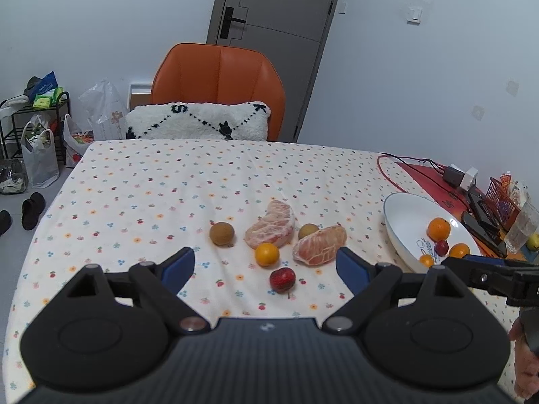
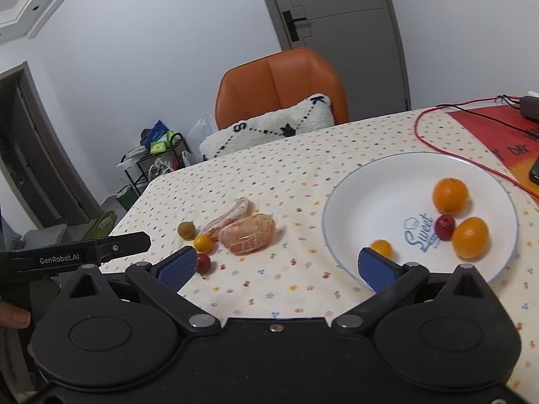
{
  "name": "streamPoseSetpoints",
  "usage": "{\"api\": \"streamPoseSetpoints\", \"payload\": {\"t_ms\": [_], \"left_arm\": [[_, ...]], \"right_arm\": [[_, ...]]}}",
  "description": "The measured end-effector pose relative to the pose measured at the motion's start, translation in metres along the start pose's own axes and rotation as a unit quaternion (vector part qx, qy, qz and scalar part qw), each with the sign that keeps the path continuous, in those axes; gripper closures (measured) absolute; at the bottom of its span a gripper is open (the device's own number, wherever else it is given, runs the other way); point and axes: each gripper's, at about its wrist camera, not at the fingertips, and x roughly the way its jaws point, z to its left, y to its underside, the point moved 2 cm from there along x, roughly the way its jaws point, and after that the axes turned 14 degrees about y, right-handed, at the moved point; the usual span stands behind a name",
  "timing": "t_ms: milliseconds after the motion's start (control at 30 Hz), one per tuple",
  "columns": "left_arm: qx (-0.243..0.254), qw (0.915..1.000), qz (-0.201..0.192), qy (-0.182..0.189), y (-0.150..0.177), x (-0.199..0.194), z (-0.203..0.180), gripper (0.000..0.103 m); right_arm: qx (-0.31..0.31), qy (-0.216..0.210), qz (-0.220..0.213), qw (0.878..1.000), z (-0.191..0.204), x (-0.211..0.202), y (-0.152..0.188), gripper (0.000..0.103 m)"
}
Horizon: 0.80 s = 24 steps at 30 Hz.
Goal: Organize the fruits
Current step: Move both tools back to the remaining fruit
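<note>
Both grippers hang empty over the near edge of the table [image 1: 141,181]. The left gripper [image 1: 265,264] has its jaws spread wide, nothing between them; the right gripper [image 2: 276,266] is released too, jaws at full spread, its right finger just over the near rim of the plate [image 2: 363,185].

Six fruits lie loose on the cloth left of the plate: a red date [image 1: 282,279] nearest, a kumquat [image 1: 266,254] just behind it, two peeled citrus pieces, pink [image 1: 269,225] and orange [image 1: 320,244], and two brown longans [image 1: 221,233] beyond. The plate, at the right, already holds four small fruits.

The date looks the likely next pick for the left gripper. Being small and round, it could roll or squirt out if the pads close off-centre, and it may bump the kumquat close behind it. The peeled pieces are soft; a hard squeeze would probably crush them.

The orange piece's long axis runs left-right, tilted slightly up to the right. The pink one curves, its long axis pointing far-right.
</note>
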Motion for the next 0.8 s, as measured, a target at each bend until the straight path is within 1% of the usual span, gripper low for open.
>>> {"api": "streamPoseSetpoints", "payload": {"t_ms": [267,333,467,800], "left_arm": [[-0.006,1.0000,-0.001,0.004,0.001,0.002,0.014,0.017],[-0.007,1.0000,-0.004,0.003,0.001,0.003,0.018,0.019],[-0.019,0.9998,-0.004,0.001,0.001,0.007,0.026,0.028],[-0.038,0.9992,0.004,-0.010,-0.001,0.025,0.049,0.037]], "right_arm": [[-0.017,-0.010,0.002,1.000,0.017,0.010,-0.004,0.000],[-0.023,-0.010,0.001,1.000,0.020,0.012,-0.005,0.000],[-0.031,-0.011,0.003,0.999,0.028,0.019,-0.006,0.001],[-0.048,-0.016,0.017,0.999,0.046,0.045,-0.009,0.001]]}}
